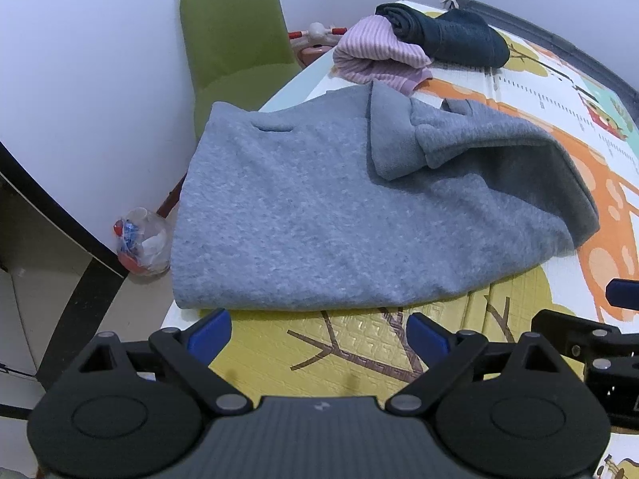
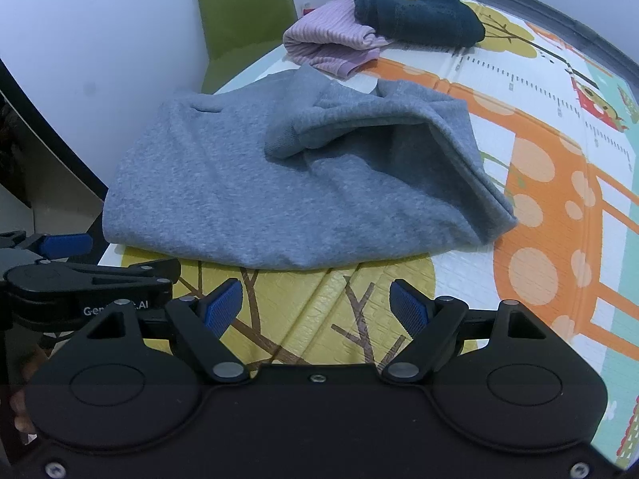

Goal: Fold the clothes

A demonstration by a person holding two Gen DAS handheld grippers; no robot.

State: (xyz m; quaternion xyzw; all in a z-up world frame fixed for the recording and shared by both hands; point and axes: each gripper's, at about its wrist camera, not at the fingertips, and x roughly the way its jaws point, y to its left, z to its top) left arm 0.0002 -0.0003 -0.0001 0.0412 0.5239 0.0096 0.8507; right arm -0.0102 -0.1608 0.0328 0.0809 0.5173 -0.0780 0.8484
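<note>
A grey sweatshirt (image 1: 319,207) (image 2: 287,183) lies partly folded on the patterned play mat (image 1: 359,347) (image 2: 539,207), its left side hanging over the mat's edge. A ribbed cuff (image 1: 395,139) (image 2: 287,139) rests on top of the body. My left gripper (image 1: 319,337) is open, just short of the sweatshirt's near hem, with nothing between its blue pads. My right gripper (image 2: 317,307) is open too, above the yellow tree print near the hem. Each gripper shows at the other view's edge.
A folded pink striped garment (image 1: 379,52) (image 2: 335,44) and a folded dark blue one (image 1: 447,32) (image 2: 419,16) lie at the mat's far end. A green chair (image 1: 235,40) (image 2: 243,16) stands behind. A plastic bag of small items (image 1: 141,243) sits on the floor at left.
</note>
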